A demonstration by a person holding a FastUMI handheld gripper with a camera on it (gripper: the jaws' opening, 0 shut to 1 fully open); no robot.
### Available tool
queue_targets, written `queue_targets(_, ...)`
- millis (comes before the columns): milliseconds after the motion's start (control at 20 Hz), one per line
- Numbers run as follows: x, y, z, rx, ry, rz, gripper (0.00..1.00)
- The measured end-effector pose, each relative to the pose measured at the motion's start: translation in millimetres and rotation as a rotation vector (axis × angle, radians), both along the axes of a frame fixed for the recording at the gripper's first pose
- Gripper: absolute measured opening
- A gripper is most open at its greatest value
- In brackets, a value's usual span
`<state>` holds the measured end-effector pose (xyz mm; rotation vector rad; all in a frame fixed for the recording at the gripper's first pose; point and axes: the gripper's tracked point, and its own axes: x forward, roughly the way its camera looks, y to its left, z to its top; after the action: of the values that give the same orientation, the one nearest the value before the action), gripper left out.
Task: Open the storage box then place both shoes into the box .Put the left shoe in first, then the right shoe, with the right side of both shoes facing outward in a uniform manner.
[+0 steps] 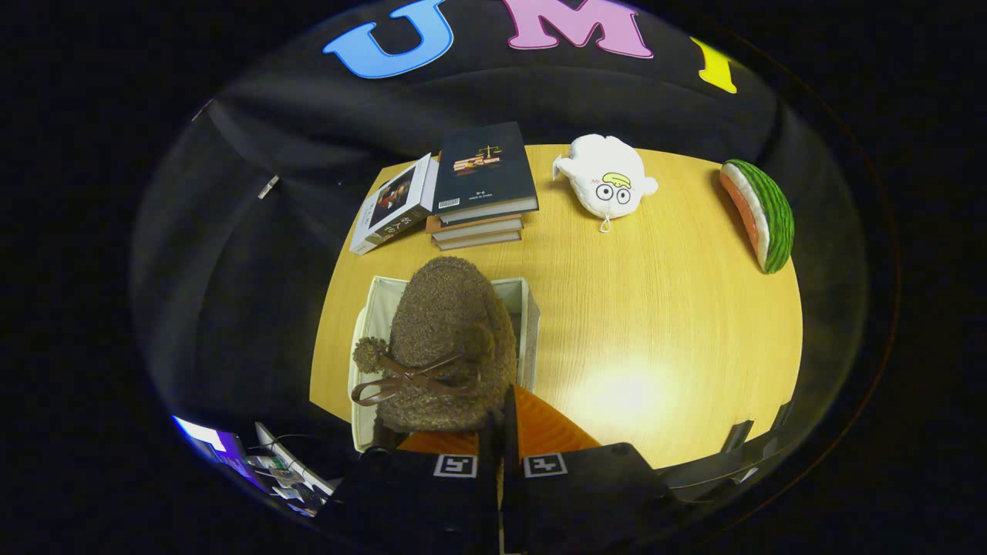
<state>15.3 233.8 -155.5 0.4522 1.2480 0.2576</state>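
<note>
A brown fuzzy shoe [447, 339] with a ribbon bow and a pom-pom hangs just ahead of my fingers, its toe pointing away from me. My gripper [501, 420] is shut on the shoe's heel rim, with the fingers [551, 432] almost together. Right under the shoe, the white storage box [529, 308] stands open on the wooden table [663, 331]. Its rim shows on both sides of the shoe. The shoe hides the inside of the box, and I cannot tell whether it touches the box.
Beyond the box lies a stack of books [482, 185] with a white book [393, 204] leaning beside it. Farther right are a white plush toy [608, 185] and a watermelon-slice plush [762, 216]. Bare tabletop spreads right of the box.
</note>
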Motion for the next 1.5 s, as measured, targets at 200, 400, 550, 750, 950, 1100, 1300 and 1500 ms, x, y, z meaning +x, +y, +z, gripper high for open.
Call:
queue_targets(200, -2.3, 15.8, -10.9, -0.001, 0.029, 0.016, 0.07)
queue_targets(400, -2.1, 27.0, -9.7, 0.043, 0.04, 0.015, 0.25)
queue_targets(550, 1.0, 27.2, -14.3, 0.03, 0.031, 0.019, 0.61)
queue_targets(750, 1.3, 24.0, -16.2, 0.023, 0.02, 0.019, 0.91)
queue_targets(950, 0.2, 19.9, -13.6, 0.025, 0.003, 0.014, 0.97)
queue_targets(1100, -2.7, 14.5, -11.5, 0.028, -0.017, 0.01, 0.98)
queue_targets(1300, -3.0, 8.2, -0.5, 0.067, -0.066, -0.026, 0.99)
queue_targets(1500, 4.4, -13.6, 12.2, 0.056, -0.173, -0.075, 0.99)
